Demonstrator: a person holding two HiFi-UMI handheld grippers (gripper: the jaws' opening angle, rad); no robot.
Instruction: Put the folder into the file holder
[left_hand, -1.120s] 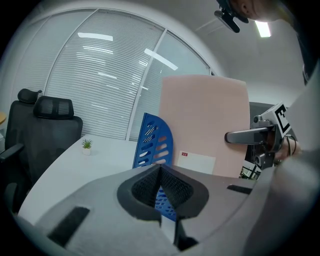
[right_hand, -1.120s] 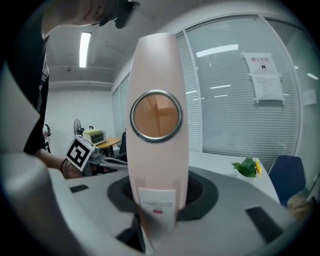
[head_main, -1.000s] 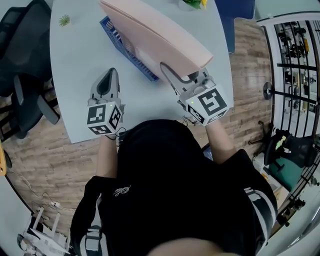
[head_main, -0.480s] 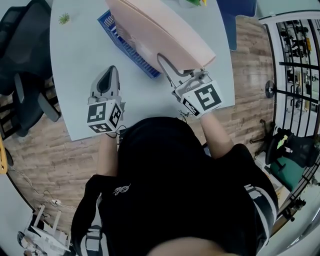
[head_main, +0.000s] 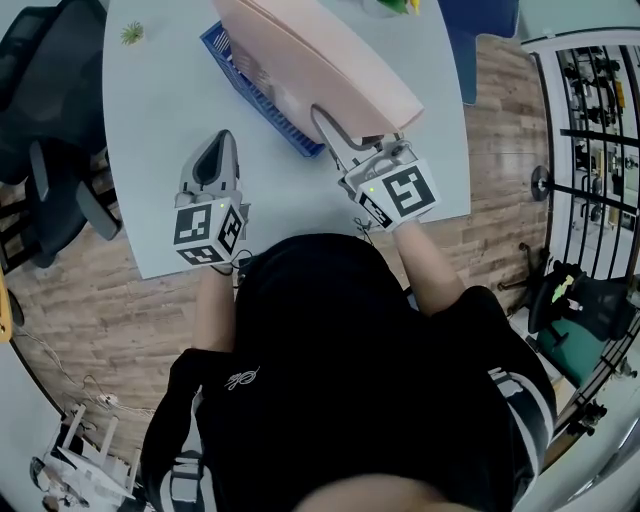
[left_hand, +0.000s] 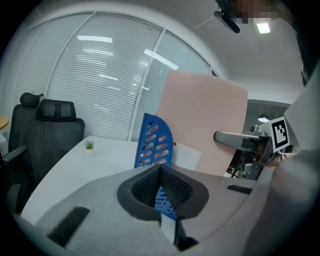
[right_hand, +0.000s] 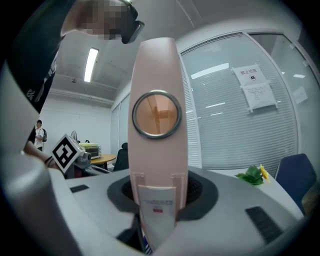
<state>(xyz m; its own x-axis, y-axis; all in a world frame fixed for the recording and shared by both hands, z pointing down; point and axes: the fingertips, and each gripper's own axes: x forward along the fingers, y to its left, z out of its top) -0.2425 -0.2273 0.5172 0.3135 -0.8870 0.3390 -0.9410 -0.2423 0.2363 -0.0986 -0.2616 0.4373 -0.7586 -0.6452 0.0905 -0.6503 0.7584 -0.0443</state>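
Observation:
A large pale pink folder (head_main: 320, 55) stands on edge, tilted, above the blue slotted file holder (head_main: 250, 90) on the light grey table (head_main: 150, 120). My right gripper (head_main: 340, 140) is shut on the folder's near end. In the right gripper view the folder's spine (right_hand: 156, 150), with its metal ring hole, sits between the pads. My left gripper (head_main: 221, 142) rests on the table left of the holder, shut and empty, its pads (left_hand: 172, 187) meeting. The left gripper view shows the holder (left_hand: 155, 142), the folder (left_hand: 210, 120) and the right gripper (left_hand: 235, 139) beyond.
A tiny potted plant (head_main: 130, 35) stands at the table's far left corner. A black office chair (head_main: 50, 150) is left of the table. A green and yellow plant (right_hand: 252, 175) and a blue chair (right_hand: 297, 175) are at the far right. Metal racks (head_main: 600, 130) stand to the right.
My right gripper has shifted a little to the left and away from the body with the folder, and its marker cube has turned. The left gripper has not moved.

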